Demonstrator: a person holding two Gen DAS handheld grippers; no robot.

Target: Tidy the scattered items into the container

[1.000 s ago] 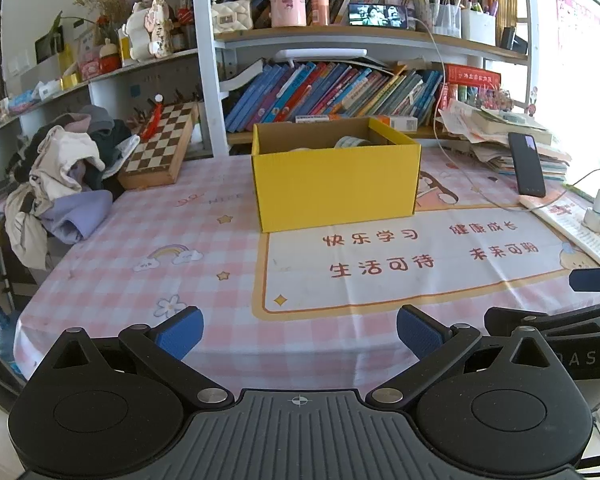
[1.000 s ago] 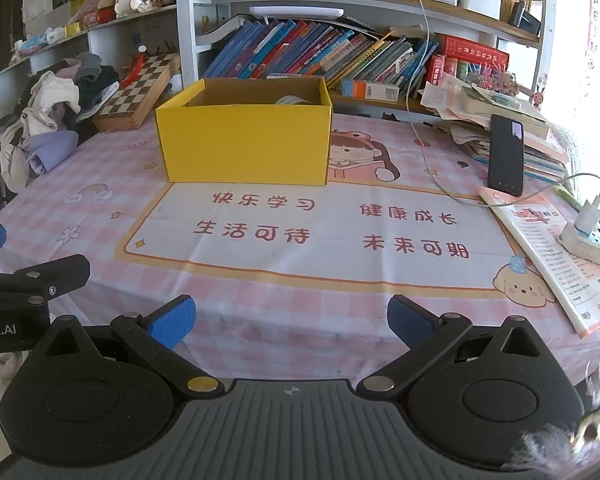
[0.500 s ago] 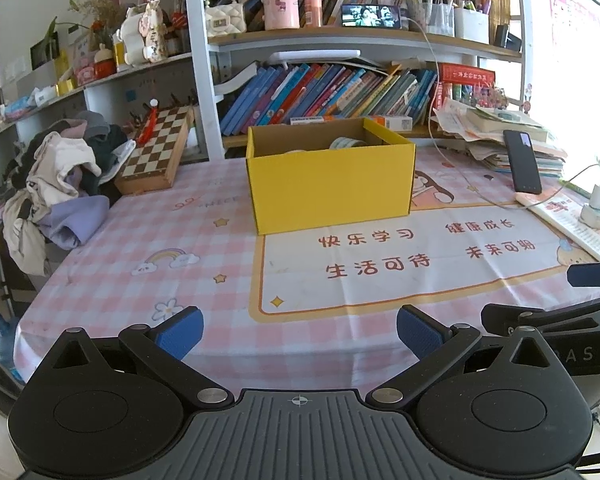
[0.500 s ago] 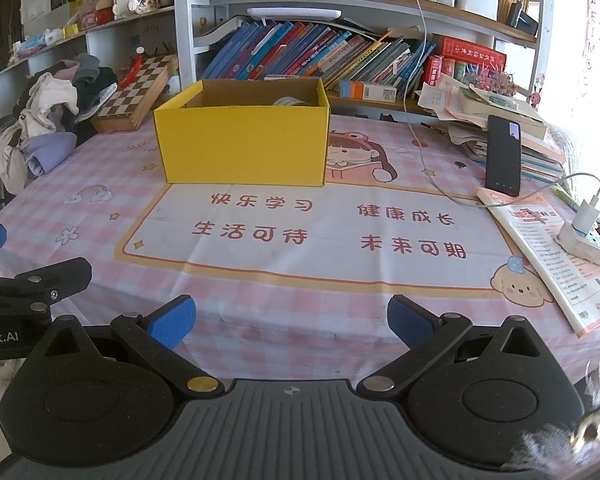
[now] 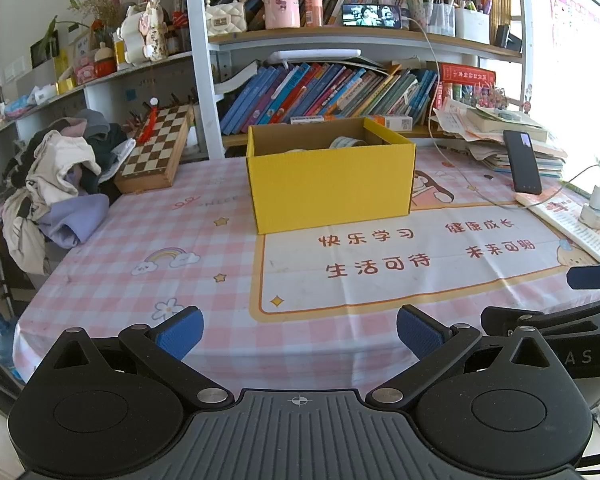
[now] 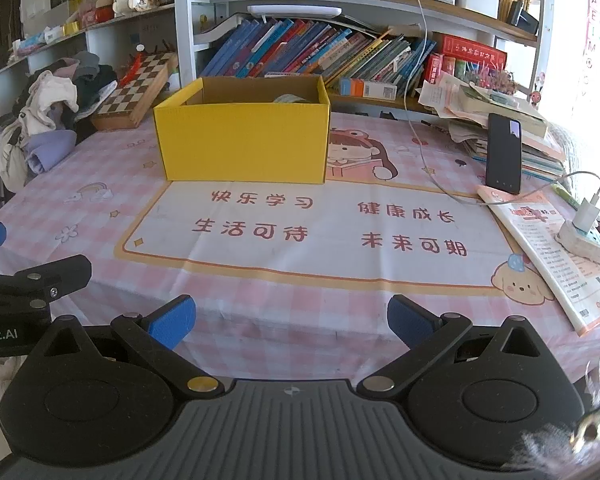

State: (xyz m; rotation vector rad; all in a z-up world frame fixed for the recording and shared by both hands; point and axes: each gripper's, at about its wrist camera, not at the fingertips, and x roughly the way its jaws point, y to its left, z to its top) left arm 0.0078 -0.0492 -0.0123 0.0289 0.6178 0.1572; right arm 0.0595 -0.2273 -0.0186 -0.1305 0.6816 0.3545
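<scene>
A yellow cardboard box (image 5: 332, 186) stands open on the pink checked tablecloth (image 5: 140, 240), far ahead of both grippers; it also shows in the right wrist view (image 6: 242, 142). A roll-like item (image 5: 346, 142) lies inside it, mostly hidden by the wall. My left gripper (image 5: 300, 334) is open and empty at the table's near edge. My right gripper (image 6: 291, 320) is open and empty at the near edge too, just right of the left one. The right gripper's finger (image 5: 592, 276) shows at the left view's right edge.
A black phone (image 6: 503, 154) leans on a paper stack at the right. A booklet (image 6: 548, 256) and a power strip (image 6: 588, 240) lie at the right edge. A chessboard (image 5: 156, 150) and a clothes pile (image 5: 56, 184) sit at the left. Bookshelves stand behind.
Both grippers have drawn back a little from the box; the left view has shifted slightly. Both stay open and empty.
</scene>
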